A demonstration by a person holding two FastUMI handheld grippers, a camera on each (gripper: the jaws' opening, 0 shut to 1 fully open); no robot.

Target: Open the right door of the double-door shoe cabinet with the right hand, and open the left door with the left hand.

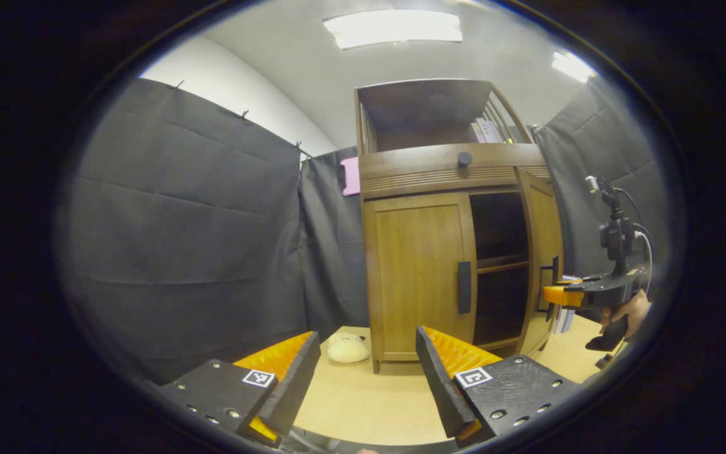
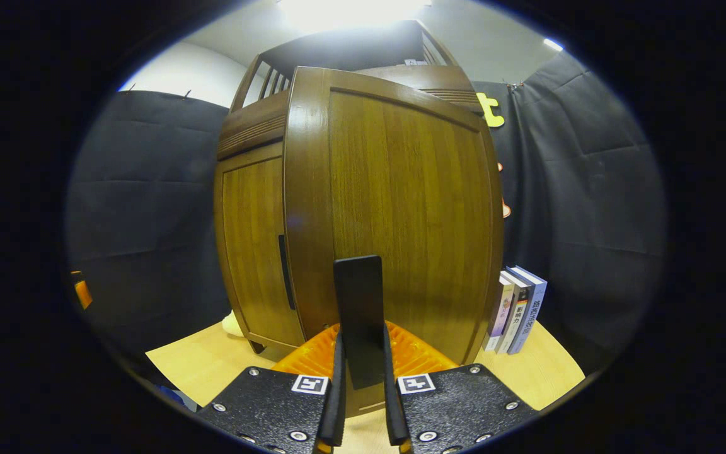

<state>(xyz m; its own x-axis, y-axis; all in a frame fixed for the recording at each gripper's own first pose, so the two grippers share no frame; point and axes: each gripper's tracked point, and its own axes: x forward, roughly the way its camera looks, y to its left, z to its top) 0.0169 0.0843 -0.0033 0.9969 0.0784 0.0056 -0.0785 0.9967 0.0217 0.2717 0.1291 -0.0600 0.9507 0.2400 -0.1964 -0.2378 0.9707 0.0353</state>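
Cabinet (image 1: 451,252) at 12 o'clock: right door (image 2: 401,214) swung out, right gripper (image 2: 361,403) clamped on its handle (image 2: 358,315); left gripper (image 1: 368,378), wide open and empty, should square onto left door handle (image 1: 464,287).

The shoe cabinet (image 1: 438,252) was a warm brown wood with a vertical grain, and its left door (image 1: 416,274) and right door (image 2: 401,214) matched it. Both door handles, left (image 1: 464,287) and right (image 2: 358,315), were black, as was the round knob (image 1: 464,159) above. The worktop (image 1: 363,397) was pale yellow wood. A cream-white lump (image 1: 348,348) lay on it. The books (image 2: 517,309) had white, lilac and blue spines. The booth's cloth wall (image 1: 180,239) was dark grey, the ceiling (image 1: 287,50) white.
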